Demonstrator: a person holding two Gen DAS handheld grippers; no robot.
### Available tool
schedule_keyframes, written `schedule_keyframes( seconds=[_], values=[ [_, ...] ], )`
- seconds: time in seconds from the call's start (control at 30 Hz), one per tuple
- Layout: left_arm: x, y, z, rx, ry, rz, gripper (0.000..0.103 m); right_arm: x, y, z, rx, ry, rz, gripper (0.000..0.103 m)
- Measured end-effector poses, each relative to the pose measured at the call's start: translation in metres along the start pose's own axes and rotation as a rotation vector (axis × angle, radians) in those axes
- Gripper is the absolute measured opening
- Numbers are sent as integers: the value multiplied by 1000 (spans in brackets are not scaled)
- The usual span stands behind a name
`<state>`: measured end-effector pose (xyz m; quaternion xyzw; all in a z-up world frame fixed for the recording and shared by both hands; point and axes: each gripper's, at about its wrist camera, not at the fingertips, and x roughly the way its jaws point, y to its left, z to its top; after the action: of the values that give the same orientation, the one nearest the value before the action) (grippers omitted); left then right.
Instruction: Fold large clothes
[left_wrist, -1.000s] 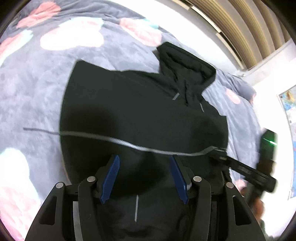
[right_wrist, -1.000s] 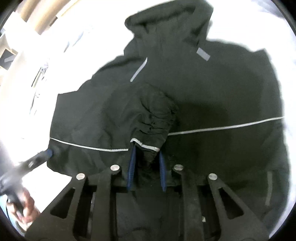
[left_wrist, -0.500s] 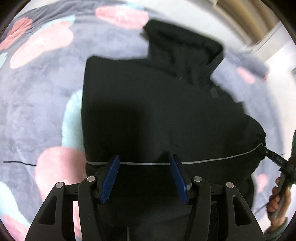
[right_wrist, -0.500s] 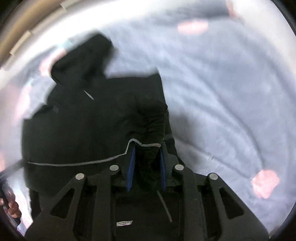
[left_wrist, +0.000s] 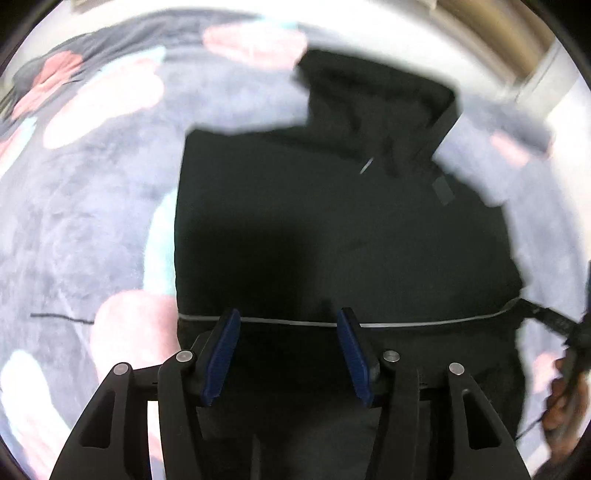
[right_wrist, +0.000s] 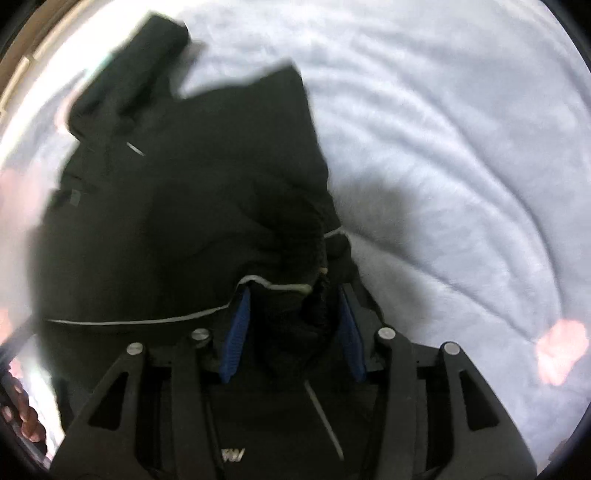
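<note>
A black hooded jacket (left_wrist: 332, 229) with a thin reflective stripe lies flat on the bed, hood at the far end. My left gripper (left_wrist: 288, 314) hovers open above the stripe near the hem, nothing between its blue pads (left_wrist: 221, 354). My right gripper (right_wrist: 294, 291) is over the jacket's (right_wrist: 177, 221) right edge. Its jaws are opening, and the bunched sleeve cuff (right_wrist: 317, 295) lies loose between them. In the left wrist view the right gripper (left_wrist: 550, 323) shows at the jacket's right edge, with a hand (left_wrist: 565, 402) below it.
A grey fleece blanket (left_wrist: 92, 229) with pink and teal patches covers the bed around the jacket. It spreads pale and wrinkled (right_wrist: 461, 166) to the right of the garment. A wall and slatted panel (left_wrist: 517, 40) stand beyond the hood. A hand (right_wrist: 26, 421) shows at the left edge.
My right gripper carried the sleeve cuff from the jacket's middle to its right edge, then its jaws spread apart off the cuff. The left gripper drifted over the jacket, still open.
</note>
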<state>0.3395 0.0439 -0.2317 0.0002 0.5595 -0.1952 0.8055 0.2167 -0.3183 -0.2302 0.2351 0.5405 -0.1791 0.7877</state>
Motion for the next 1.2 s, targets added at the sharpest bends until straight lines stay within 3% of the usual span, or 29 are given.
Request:
schedule_keyframes(
  seconds=[0.1,0.17,0.27,0.37,0.43,0.63,0.77,0.83,0.93,1.0,1.03,1.1,1.2],
  values=[
    [-14,-4,-1,-25,-21,-45,57,-27,25,8,-58,-81,37,47],
    [-3,-8,0,-18,-9,-10,57,-18,48,12,-117,-65,59,47],
    [30,-6,2,-47,47,31,56,16,74,16,-201,-33,15,45],
    [66,-4,6,-85,96,81,56,63,82,20,-207,69,-16,40],
    [74,-5,8,-75,98,101,57,82,73,22,-184,104,14,40],
    [83,-28,8,12,75,201,62,88,80,18,-265,112,-15,40],
    [57,-33,3,33,64,189,62,52,77,11,-264,100,-5,38],
    [31,-31,-8,23,36,149,62,23,76,-4,-273,52,13,40],
    [0,-23,-29,-7,4,133,62,10,76,-37,-283,59,-22,41],
    [6,-15,-42,-8,55,185,62,25,72,-52,-282,110,-70,40],
    [21,-7,-46,-15,119,214,62,38,67,-56,-269,142,-72,40],
    [43,15,-51,-77,200,173,72,64,58,-59,-254,212,-66,40],
    [38,31,-50,-161,187,110,73,63,57,-53,-219,248,-62,40]
  ],
)
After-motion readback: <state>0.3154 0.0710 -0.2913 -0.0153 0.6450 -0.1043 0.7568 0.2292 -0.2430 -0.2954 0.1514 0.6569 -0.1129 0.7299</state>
